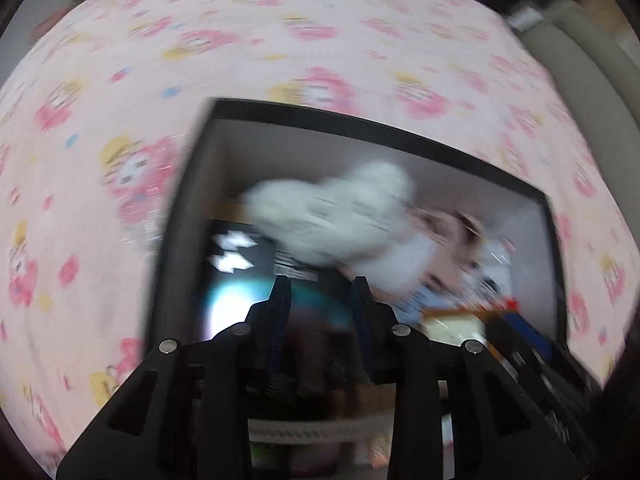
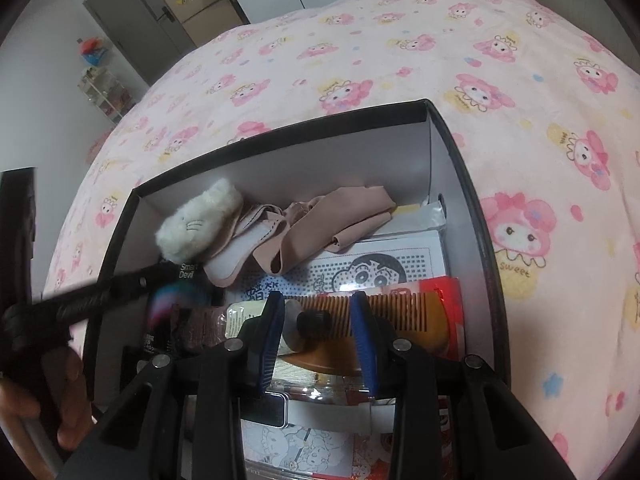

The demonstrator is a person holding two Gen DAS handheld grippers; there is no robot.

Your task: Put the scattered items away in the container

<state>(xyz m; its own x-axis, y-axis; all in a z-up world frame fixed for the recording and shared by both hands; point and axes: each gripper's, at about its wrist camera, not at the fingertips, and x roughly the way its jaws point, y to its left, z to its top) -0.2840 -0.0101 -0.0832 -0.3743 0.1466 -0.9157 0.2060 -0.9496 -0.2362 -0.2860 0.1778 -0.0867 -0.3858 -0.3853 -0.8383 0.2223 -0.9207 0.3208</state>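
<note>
So the container here is a black cardboard box [image 2: 476,216] with a pale matte inside, sitting on a bed [image 2: 360,52] covered in a soft pink blanket printed with cartoon bunny faces. The right hand-held gripper [image 2: 318,300] hangs over the near end of the box with its blue ribbed fingers [image 2: 272,320] partly spread, nothing pinched between them; right beyond its tips lies a flat wooden comb [image 2: 400,312] with fine teeth, resting on a glossy red packet [image 2: 452,300]. Farther ahead there's a printed sheet with a dotted grid and a cartoon face [image 2: 376,268], then a crumpled dusty-pink stretchy fabric piece [image 2: 320,224], and off to the far left of that gripper a fluffy white plush [image 2: 200,220] with a stitched little face. The right view is sharp and also catches a door [image 2: 128,20] and a shelf in the room, plus the person's hand [image 2: 60,392] at the lower left holding the other black tool. The left view is heavily smeared, so textures are mush there: the left hand-held gripper [image 1: 320,292] sits over the same box [image 1: 554,240], fingers partly apart with nothing clearly between them, the white plush [image 1: 332,212] just ahead of its tips, and a black item with white shapes [image 1: 236,248] ahead-left that I can't identify.
</note>
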